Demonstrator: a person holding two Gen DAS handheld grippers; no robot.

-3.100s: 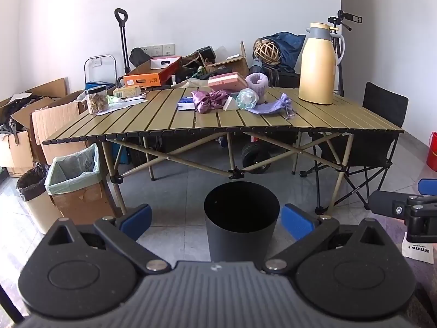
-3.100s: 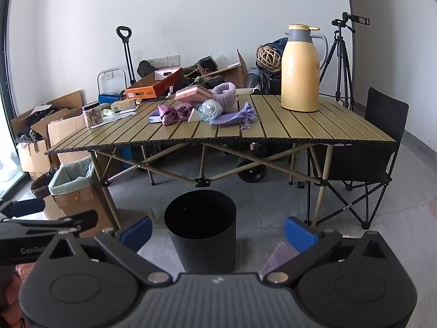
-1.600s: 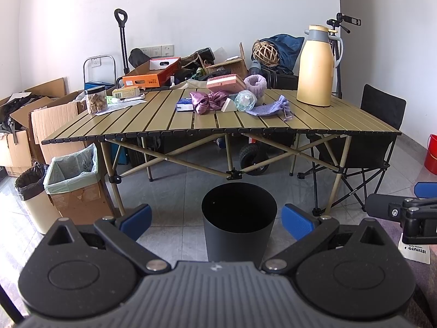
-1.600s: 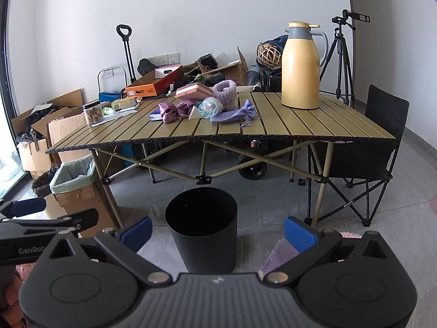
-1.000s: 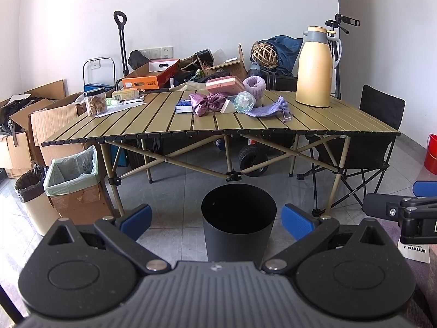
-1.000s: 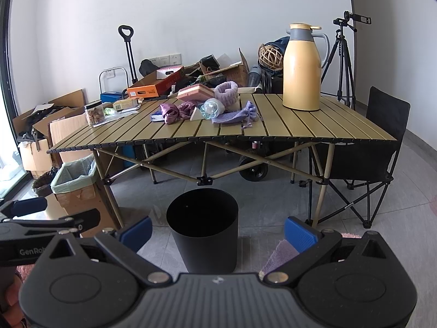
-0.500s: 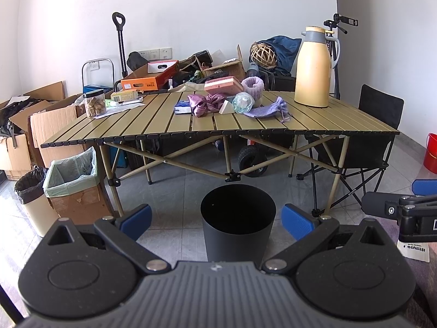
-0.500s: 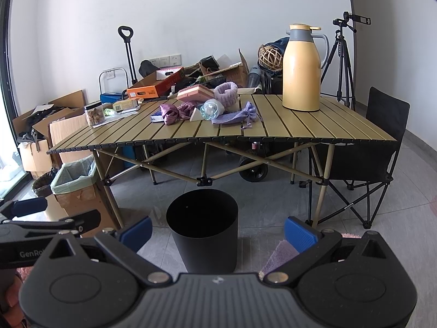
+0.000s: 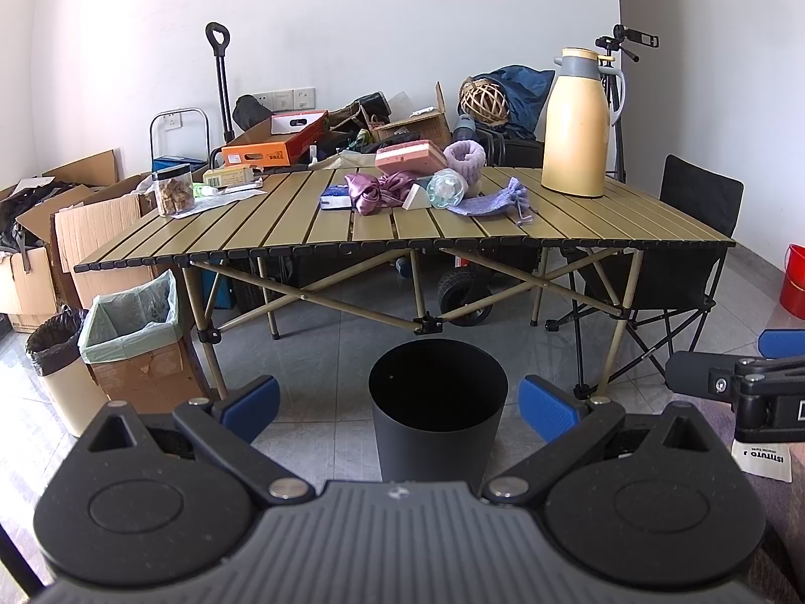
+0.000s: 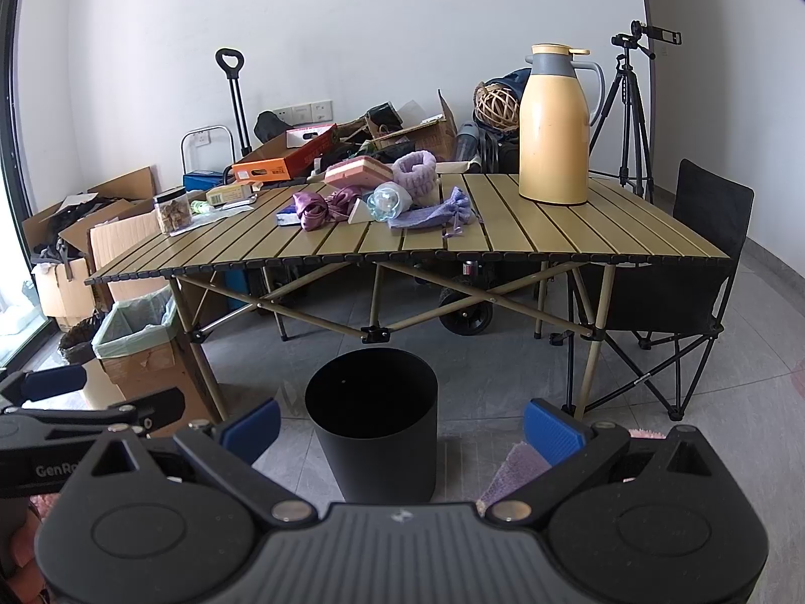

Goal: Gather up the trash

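Observation:
A black round bin (image 9: pixel 436 402) (image 10: pixel 372 420) stands on the floor in front of a slatted folding table (image 9: pixel 302 231) (image 10: pixel 553 236). On the table lie a crumpled purple wrapper (image 9: pixel 375 191) (image 10: pixel 322 209), a clear plastic bottle (image 9: pixel 445 189) (image 10: pixel 385 203), a lilac pouch (image 9: pixel 490 201) (image 10: pixel 432 214) and a small white piece (image 9: pixel 415 198). My left gripper (image 9: pixel 398 405) is open and empty, low over the floor near the bin. My right gripper (image 10: pixel 401 425) is open and empty too, beside it.
A tall yellow thermos (image 9: pixel 576 123) (image 10: pixel 553 126), a snack jar (image 9: pixel 173 190), a pink box (image 9: pixel 407 156) and boxes crowd the table's far side. A lined cardboard bin (image 9: pixel 133 332) stands left, a black folding chair (image 10: pixel 674 297) right, a tripod (image 10: pixel 629 100) behind.
Both views have shifted only slightly; the table and bin sit a touch lower and nearer in frame. Both grippers have stayed open and empty.

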